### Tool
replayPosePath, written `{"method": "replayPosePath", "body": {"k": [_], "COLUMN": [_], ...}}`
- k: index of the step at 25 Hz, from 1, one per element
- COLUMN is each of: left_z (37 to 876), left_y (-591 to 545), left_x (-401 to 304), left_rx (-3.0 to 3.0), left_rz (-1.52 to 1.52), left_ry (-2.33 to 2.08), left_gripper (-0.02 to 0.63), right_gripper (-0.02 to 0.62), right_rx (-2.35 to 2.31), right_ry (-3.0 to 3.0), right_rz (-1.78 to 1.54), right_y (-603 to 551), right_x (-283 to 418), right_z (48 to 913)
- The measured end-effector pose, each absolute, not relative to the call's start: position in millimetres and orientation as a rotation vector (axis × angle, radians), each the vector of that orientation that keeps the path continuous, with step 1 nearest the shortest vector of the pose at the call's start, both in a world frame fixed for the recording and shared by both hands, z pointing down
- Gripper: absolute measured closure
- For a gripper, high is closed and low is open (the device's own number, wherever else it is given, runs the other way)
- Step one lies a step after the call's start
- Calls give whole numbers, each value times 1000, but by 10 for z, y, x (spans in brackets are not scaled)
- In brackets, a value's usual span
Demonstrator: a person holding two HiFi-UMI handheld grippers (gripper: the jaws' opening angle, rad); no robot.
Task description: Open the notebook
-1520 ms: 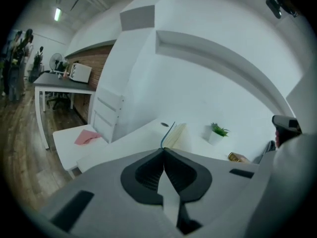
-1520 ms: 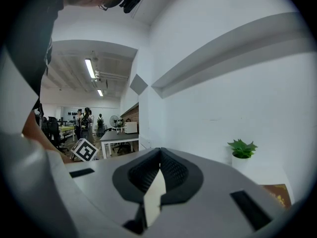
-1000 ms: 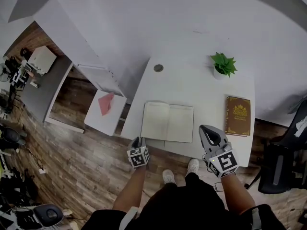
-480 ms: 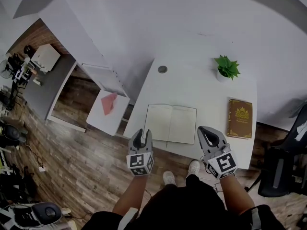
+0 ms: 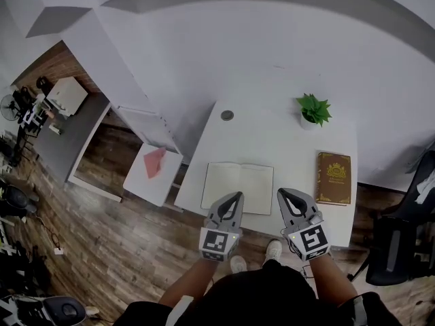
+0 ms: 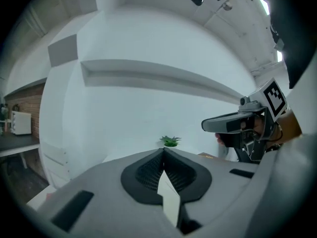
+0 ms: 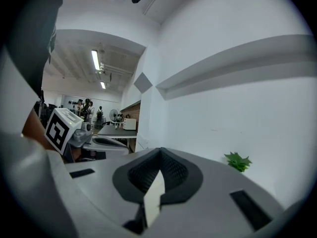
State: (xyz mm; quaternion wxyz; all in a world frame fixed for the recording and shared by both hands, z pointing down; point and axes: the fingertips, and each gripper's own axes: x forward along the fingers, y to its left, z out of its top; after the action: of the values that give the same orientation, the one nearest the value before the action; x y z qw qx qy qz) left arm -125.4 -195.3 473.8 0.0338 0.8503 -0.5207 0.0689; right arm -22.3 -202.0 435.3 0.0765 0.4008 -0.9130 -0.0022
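Lying spread flat near the front edge of the bench (image 5: 272,138), a little left of its middle, the notebook (image 5: 238,187) shows two pale pages side by side with a fold down the centre. I judge the opening to be done, with nothing plainly left except drawing the hands away. The left tool (image 5: 235,197) hovers at the front edge over the notebook's near margin. Its jaws have just been closing and now meet tip to tip with nothing between them. The right tool (image 5: 286,195) hangs just beside the notebook's front right corner, its jaws likewise pressed together and bare. The pages look like matte, unlined cream paper, thin and square-cornered, and they sit level without curling. The bench top is a smooth white rectangle with a small round grey cap (image 5: 227,115) set near its back left corner. Toward the right edge lies a closed book (image 5: 334,176), a stiff brown rectangle with a gold ornament on its cover. Behind it, near the back right corner, stands a plant (image 5: 313,107) with spiky green leaves in a small white pot; whether it is real I cannot tell. Both tools have smooth grey plastic shells tapering to a point, dark ribbed pads inside, and a cube with black-and-white square markers at the rear.
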Motion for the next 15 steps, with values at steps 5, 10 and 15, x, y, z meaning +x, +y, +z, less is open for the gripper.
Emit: {"method": "replayPosePath", "body": {"k": [5,10,15], "left_z": [4651,4646,4663], "left_y": [-1967,-2003,-1981], "left_x": [-1143,-1197,-1190], "left_rx": [2626,2603,2598], "left_rz": [209,214,228], "left_ry": [-1588,-1619,-1614], "left_gripper": [600,600,600], "right_gripper": [595,594,594], "right_rx": [1230,1258,1268], "right_ry": [-2741,-2759,-2795], "right_rz": [-54,-67,-64], "right_y": [-1988,-1967,-1965], "right_x": [-167,-138,-108], "right_z": [4246,4173,4125]}}
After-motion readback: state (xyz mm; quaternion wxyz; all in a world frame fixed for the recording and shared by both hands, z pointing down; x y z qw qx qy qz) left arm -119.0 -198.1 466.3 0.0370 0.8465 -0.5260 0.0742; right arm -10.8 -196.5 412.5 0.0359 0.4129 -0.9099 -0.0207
